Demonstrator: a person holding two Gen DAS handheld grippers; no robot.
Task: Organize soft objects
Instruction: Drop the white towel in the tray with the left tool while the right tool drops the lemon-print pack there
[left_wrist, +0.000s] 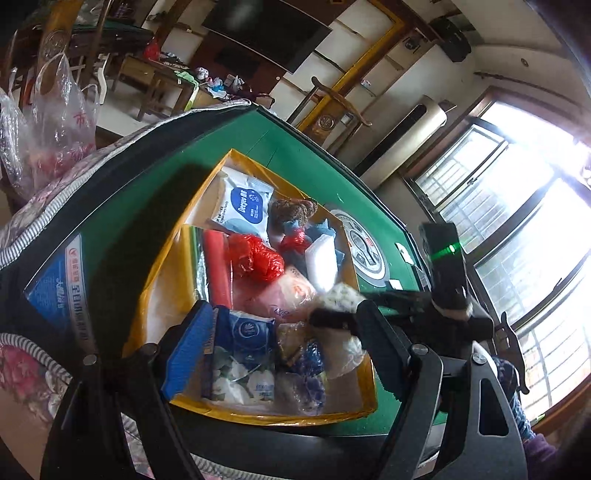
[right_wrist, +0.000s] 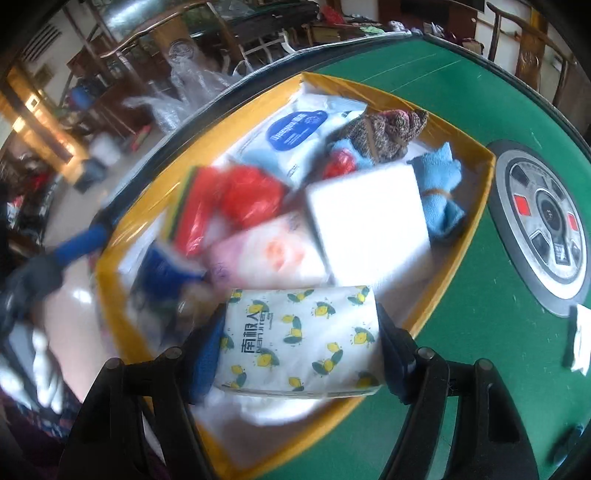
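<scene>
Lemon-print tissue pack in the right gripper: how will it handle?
Probably soft and light: the tissue pack is a plastic-wrapped bundle that the right gripper spans side to side. The glossy wrap may slip. Once released, it should settle flat in the yellow box rather than roll.

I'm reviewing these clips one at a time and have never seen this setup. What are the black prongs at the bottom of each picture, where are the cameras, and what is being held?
No robot here: a person holds a two-finger gripper in each hand, and a fisheye camera on each one looks forward along its fingers. The prongs are those fingers. One picture comes from the left gripper, the other from the right gripper.

Both look down at a yellow box on a green table. It holds soft goods: a wipes pack, a red plastic bag, a blue cloth, a white block and more.

The right gripper is shut on a lemon-print tissue pack over the box. The left gripper is open above it, holding nothing.
</scene>
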